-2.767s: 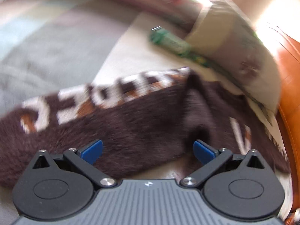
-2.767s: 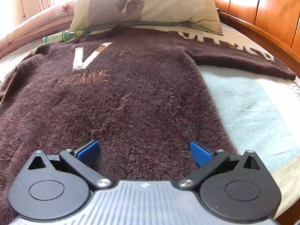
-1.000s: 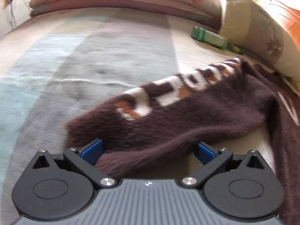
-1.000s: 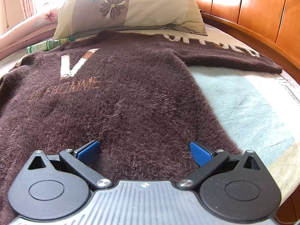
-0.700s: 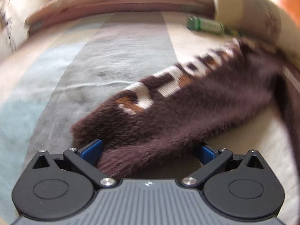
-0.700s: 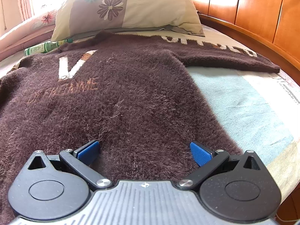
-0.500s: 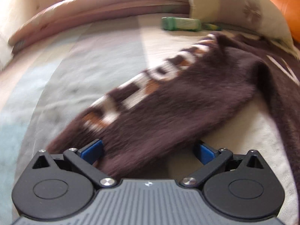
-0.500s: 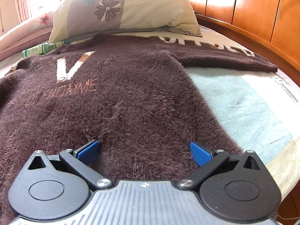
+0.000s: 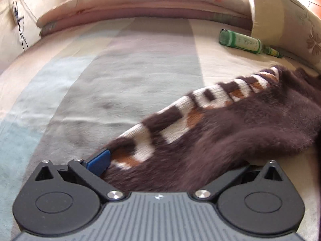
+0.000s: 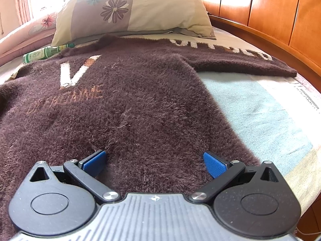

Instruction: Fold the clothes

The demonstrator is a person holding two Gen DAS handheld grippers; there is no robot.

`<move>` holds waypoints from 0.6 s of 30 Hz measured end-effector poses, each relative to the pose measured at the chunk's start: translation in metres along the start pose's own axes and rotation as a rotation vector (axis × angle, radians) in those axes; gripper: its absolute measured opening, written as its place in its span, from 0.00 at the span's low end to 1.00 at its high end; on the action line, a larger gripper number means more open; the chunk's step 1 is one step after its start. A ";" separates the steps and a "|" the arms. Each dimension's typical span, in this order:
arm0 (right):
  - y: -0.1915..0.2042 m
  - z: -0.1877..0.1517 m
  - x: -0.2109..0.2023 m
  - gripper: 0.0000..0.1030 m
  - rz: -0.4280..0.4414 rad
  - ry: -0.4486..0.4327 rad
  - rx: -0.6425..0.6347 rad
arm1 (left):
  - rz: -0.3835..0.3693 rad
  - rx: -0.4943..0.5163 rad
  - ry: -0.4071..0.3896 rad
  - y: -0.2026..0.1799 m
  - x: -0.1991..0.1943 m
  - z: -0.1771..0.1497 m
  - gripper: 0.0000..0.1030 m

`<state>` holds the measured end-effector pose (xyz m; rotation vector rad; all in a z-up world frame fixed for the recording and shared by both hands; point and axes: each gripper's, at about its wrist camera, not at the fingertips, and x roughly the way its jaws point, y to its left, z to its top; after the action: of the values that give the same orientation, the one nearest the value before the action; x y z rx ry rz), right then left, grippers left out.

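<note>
The fuzzy dark-brown knitted sweater with white lettering lies spread flat on the bed, its neck toward the floral pillow.

Right gripper: jaws spread wide, resting on the sweater's lower body; fabric lies between the blue pads, ungripped.

Left gripper: the lettered sleeve runs into the jaws. Only one blue pad shows; fabric hides the other, so grip state cannot be told.

A green glass bottle lies near the pillow.
</note>
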<state>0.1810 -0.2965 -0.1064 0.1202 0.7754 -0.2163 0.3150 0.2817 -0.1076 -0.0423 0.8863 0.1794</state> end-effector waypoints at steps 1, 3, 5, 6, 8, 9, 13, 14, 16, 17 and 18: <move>0.000 0.000 0.000 1.00 0.000 -0.002 0.000 | 0.018 0.028 -0.004 -0.002 -0.005 -0.002 1.00; 0.000 -0.001 0.000 1.00 0.000 -0.004 0.000 | 0.027 0.081 0.007 -0.005 -0.011 -0.006 0.99; -0.001 -0.001 0.000 1.00 0.002 -0.004 -0.001 | 0.000 0.104 0.019 -0.004 -0.019 -0.012 0.99; -0.001 -0.001 0.000 1.00 0.002 -0.004 -0.001 | -0.007 0.126 0.003 -0.008 -0.026 -0.015 0.99; -0.001 -0.001 -0.001 1.00 0.000 -0.007 -0.001 | -0.021 0.183 -0.036 -0.019 -0.038 -0.020 0.99; 0.000 -0.001 0.000 1.00 0.000 -0.011 0.000 | -0.030 0.217 -0.046 -0.028 -0.041 -0.021 0.99; 0.000 -0.002 -0.001 1.00 -0.004 -0.019 0.003 | -0.016 0.364 -0.021 -0.065 -0.024 -0.023 1.00; 0.000 -0.002 -0.001 1.00 -0.002 -0.018 0.003 | -0.001 0.358 -0.020 -0.065 -0.019 -0.021 1.00; 0.000 -0.001 -0.001 1.00 0.001 -0.012 0.002 | 0.024 0.315 -0.028 -0.060 -0.015 -0.017 1.00; 0.000 0.000 0.000 1.00 0.003 -0.008 0.001 | 0.073 0.290 -0.037 -0.053 -0.015 -0.014 1.00; 0.000 0.000 0.000 1.00 0.005 -0.007 0.000 | 0.137 0.271 -0.050 -0.043 -0.016 -0.013 1.00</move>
<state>0.1806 -0.2967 -0.1062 0.1210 0.7686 -0.2121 0.3025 0.2357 -0.1046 0.2749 0.8573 0.1853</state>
